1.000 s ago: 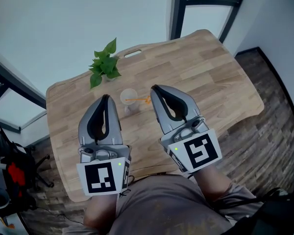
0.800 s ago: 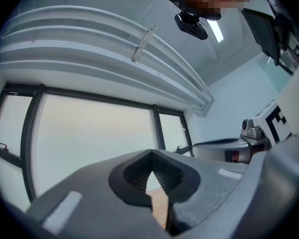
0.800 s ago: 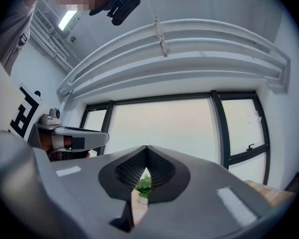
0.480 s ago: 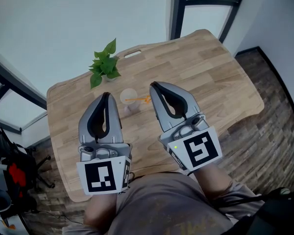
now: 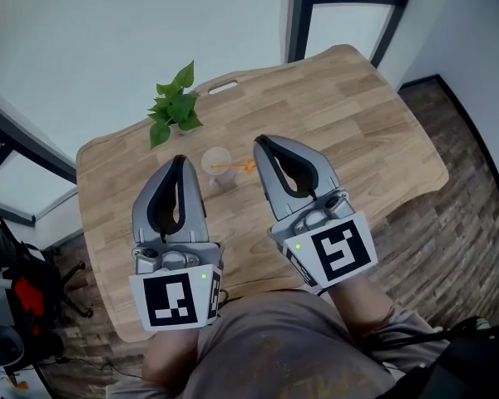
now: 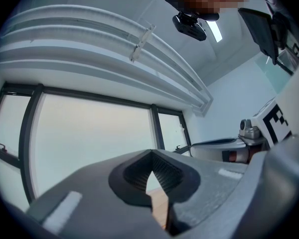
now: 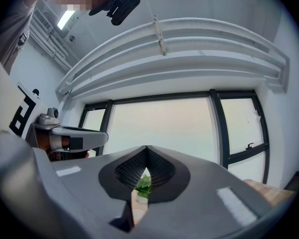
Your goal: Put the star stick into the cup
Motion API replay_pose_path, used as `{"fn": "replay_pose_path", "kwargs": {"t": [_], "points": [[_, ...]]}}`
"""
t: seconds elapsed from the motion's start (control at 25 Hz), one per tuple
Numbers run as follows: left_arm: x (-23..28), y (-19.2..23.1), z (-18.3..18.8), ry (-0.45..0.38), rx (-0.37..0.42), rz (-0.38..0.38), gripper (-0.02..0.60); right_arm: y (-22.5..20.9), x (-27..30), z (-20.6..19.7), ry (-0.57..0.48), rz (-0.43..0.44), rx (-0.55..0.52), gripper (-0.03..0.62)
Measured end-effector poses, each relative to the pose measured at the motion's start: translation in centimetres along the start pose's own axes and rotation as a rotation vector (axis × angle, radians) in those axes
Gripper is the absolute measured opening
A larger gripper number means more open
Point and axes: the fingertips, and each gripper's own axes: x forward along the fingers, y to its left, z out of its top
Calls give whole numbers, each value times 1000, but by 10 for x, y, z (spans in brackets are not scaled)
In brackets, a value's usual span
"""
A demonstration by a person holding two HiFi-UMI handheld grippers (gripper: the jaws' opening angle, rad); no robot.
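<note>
In the head view a clear plastic cup (image 5: 219, 165) stands upright near the middle of the wooden table (image 5: 358, 131). An orange star stick (image 5: 236, 169) runs from the cup's right side toward my right gripper; I cannot tell whether its end rests in the cup. My left gripper (image 5: 180, 161) is held above the table just left of the cup, shut and empty. My right gripper (image 5: 259, 144) hovers just right of the stick, also shut with nothing in it. In the left gripper view the jaw tips (image 6: 152, 152) meet. In the right gripper view the tips (image 7: 146, 147) meet too.
A small green potted plant (image 5: 175, 106) stands behind the cup at the table's far left, and shows through the right jaws' gap (image 7: 143, 185). Windows and a white wall lie beyond the table. Dark floor (image 5: 466, 181) runs along the right.
</note>
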Motion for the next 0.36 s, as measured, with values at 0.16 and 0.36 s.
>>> {"fn": "replay_pose_path", "kwargs": {"t": [0.16, 0.36], "points": [[2, 0, -2, 3, 0, -4, 0, -1, 1, -3, 5, -3, 2, 25], [4, 1, -5, 3, 0, -5, 0, -2, 4, -5, 5, -3, 2, 25]]}}
